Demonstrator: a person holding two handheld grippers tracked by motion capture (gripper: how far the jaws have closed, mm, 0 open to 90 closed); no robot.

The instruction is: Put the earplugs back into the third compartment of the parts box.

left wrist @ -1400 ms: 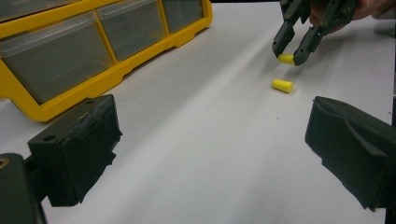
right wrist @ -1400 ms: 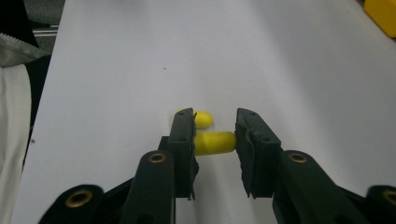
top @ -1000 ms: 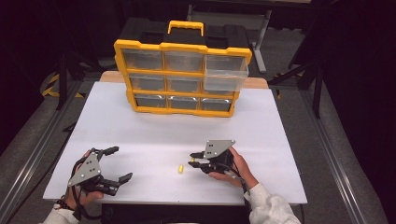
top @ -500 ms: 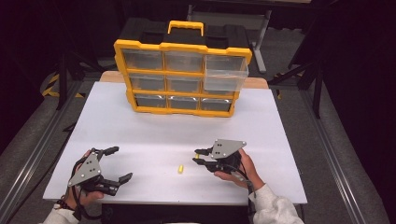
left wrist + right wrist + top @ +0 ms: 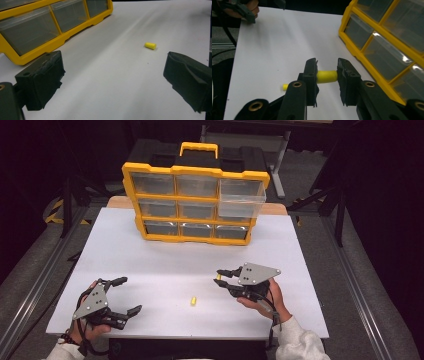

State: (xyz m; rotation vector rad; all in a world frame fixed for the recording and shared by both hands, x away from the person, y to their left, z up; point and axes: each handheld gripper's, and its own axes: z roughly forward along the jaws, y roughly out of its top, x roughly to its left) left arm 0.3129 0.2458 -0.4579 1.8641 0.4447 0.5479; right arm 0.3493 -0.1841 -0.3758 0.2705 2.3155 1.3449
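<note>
My right gripper is shut on a small yellow plug, pinched end to end between its pads; in the high view that gripper hangs above the table's right front with the plug at its tips. A second yellow plug lies loose on the white table, also seen as the loose plug and the loose plug. My left gripper rests at the front left, open and holding nothing; its fingertips stand wide apart.
A yellow drawer organiser stands at the back of the table, its middle-right clear drawer pulled out. Its drawer fronts show as the organiser and the organiser. Dark floor surrounds the table.
My right gripper has risen off the table and drifted right and back with the yellow plug in it. The left gripper and the loose plug have stayed put.
</note>
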